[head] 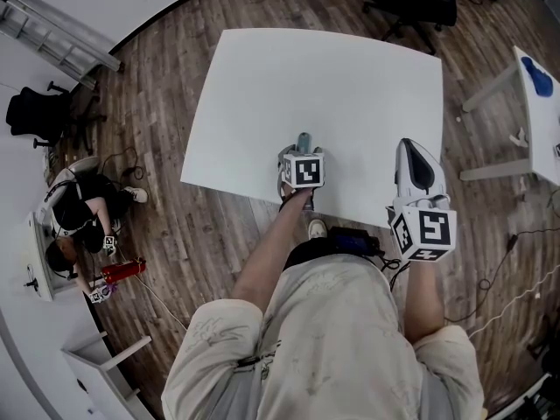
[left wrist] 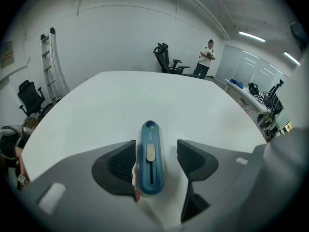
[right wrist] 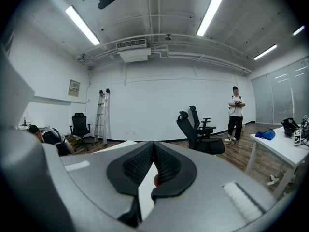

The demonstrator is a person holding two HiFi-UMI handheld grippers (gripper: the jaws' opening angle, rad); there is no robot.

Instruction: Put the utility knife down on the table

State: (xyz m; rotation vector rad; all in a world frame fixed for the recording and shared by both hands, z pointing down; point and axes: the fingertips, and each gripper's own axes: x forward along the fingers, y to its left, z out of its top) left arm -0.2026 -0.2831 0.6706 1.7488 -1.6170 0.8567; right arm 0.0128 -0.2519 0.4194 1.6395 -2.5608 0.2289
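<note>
white tabletop (left wrist: 96, 105) lies under the left gripper (left wrist: 155, 151), whose jaws stand wide apart and grip nothing. the slim blue plastic utility knife (left wrist: 150, 161) lies flat on it between the dark pads (left wrist: 118, 166), close by the left one and clear of the right. the right gripper (right wrist: 153, 149) has its jaws pressed together, empty. beyond the table stand a black office chair (left wrist: 166, 62) and a person (left wrist: 206, 57).

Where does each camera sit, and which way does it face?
Head view: on the person's head, steeply down at the table; forearms, left gripper, right gripper show.
Left gripper view: on that gripper, angled down at the utility knife between open jaws.
Right gripper view: on that gripper, level across the room; shut jaws show.
Shared: both gripper views catch the standing person.
</note>
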